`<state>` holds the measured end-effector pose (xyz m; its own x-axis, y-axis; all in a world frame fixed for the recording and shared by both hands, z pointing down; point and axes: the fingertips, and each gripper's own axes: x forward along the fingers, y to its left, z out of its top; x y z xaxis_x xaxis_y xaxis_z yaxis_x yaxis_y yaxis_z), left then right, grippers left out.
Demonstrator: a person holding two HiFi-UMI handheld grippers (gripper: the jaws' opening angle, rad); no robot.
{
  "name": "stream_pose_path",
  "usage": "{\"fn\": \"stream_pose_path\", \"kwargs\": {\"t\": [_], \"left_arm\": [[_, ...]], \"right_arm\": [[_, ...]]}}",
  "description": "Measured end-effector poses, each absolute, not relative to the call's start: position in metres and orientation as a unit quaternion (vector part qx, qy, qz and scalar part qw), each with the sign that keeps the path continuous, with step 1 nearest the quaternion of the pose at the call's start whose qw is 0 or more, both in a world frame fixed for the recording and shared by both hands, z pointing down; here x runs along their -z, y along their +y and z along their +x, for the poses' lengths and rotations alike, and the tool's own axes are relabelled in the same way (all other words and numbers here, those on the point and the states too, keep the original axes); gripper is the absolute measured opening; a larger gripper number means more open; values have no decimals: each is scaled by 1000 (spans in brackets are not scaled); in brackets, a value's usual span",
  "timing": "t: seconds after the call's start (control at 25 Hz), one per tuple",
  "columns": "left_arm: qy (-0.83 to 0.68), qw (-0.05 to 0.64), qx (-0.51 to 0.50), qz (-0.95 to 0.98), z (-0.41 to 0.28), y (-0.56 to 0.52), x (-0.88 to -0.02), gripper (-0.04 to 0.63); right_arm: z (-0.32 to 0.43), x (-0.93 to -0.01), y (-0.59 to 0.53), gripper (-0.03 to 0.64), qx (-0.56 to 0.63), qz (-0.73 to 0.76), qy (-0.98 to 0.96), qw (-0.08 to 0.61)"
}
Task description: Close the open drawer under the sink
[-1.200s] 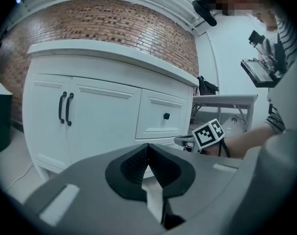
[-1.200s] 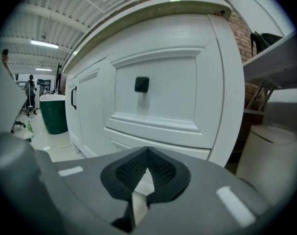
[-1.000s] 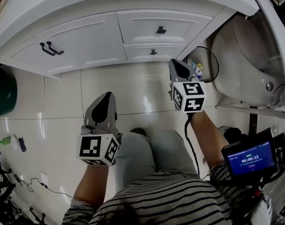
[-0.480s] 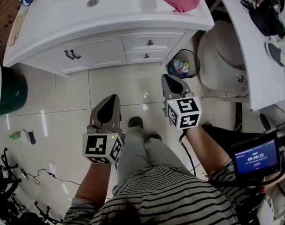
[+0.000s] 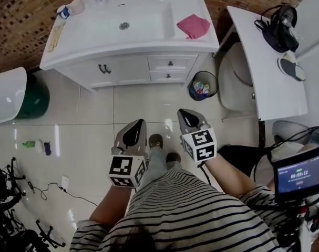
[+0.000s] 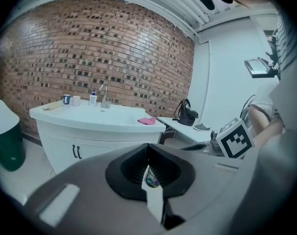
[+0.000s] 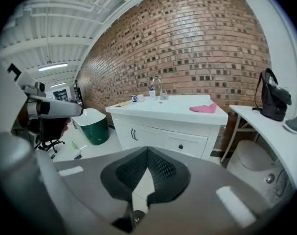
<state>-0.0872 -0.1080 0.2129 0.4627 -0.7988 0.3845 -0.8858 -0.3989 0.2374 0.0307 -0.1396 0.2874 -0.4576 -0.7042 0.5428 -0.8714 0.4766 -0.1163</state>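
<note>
Both pressed together and empty, your left hand-held gripper [image 5: 135, 132] and right hand-held gripper [image 5: 187, 118] hang well short of the far drawers [image 5: 163, 63], so a rebound would go unchecked.

Head view steeply down; gripper views low, level, on the same distant sink cabinet [image 5: 129, 69].

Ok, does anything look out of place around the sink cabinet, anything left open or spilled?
Nothing looks spilled or broken. Both drawers sit flush with the cabinet front. The only loose bits: a pink cloth crumpled on the counter, and two small bottles lying on the floor at the left.
</note>
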Motion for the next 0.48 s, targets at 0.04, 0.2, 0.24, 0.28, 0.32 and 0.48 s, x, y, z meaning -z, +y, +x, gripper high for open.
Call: {"fn": "stream_pose_path", "kwargs": {"t": [0.04, 0.2, 0.24, 0.28, 0.32, 0.48], "left_arm": [[-510, 205, -105, 829, -85, -99, -206, 15], [-527, 205, -96, 819, -85, -68, -189, 15], [-531, 204, -96, 817, -88, -62, -186, 15], [-535, 202, -96, 815, -91, -57, -182, 15], [-537, 199, -98, 814, -94, -52, -180, 15], [-545, 194, -104, 809, -101, -34, -175, 15]], "right_arm": [[32, -280, -133, 2, -189, 469, -835, 217], [37, -258, -110, 2, -178, 458, -844, 214], [35, -252, -105, 2, -176, 454, -848, 211], [32, -246, -101, 2, -173, 449, -851, 207], [29, -240, -96, 2, -171, 445, -855, 205], [33, -231, -68, 2, -165, 429, -863, 211]]}}
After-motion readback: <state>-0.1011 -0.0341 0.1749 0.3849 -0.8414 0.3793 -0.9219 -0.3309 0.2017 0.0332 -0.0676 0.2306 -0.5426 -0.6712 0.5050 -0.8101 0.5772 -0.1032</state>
